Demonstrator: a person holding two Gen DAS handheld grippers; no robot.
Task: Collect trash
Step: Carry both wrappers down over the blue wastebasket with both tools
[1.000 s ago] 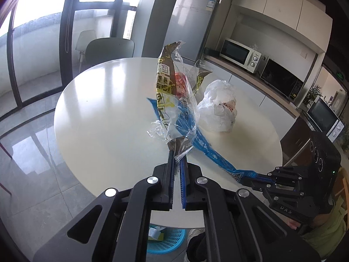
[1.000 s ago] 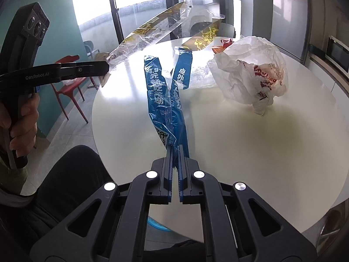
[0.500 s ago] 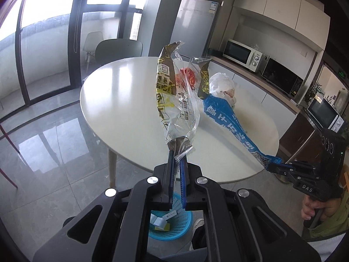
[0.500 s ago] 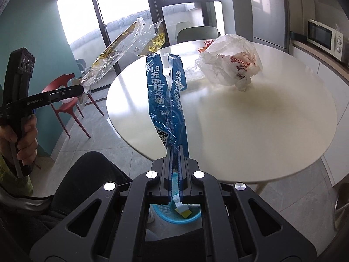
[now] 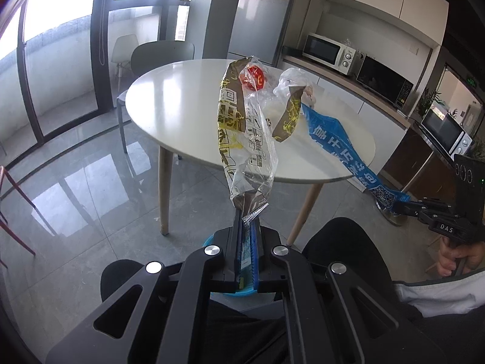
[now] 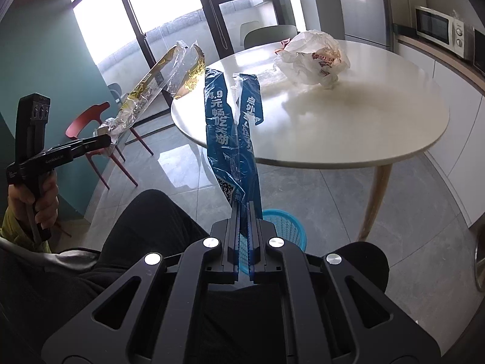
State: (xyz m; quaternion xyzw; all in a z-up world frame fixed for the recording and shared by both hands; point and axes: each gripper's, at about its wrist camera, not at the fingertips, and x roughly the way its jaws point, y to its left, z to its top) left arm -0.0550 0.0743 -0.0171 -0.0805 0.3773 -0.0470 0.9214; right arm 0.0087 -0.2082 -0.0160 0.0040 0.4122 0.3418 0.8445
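Observation:
My left gripper [image 5: 246,217] is shut on the end of a clear, brown and gold snack wrapper [image 5: 242,127], held up in the air off the table; it also shows in the right wrist view [image 6: 157,85]. My right gripper [image 6: 244,209] is shut on a long blue wrapper [image 6: 232,127] with white print, also seen in the left wrist view [image 5: 339,145]. A blue mesh waste basket [image 6: 285,224] stands on the floor just beyond the right gripper. A crumpled white bag [image 6: 312,57] lies on the round white table [image 6: 379,115].
A small red piece [image 5: 253,75] lies on the table behind the snack wrapper. The table stands on wooden legs [image 6: 374,197]. A red chair [image 6: 91,127] stands at the left, a grey chair [image 5: 160,57] behind the table. My knees in black trousers [image 6: 145,230] sit below both grippers.
Both grippers have pulled back from the table and away from it, each carrying its wrapper. The table now looks farther off and the floor and blue basket have come into view below.

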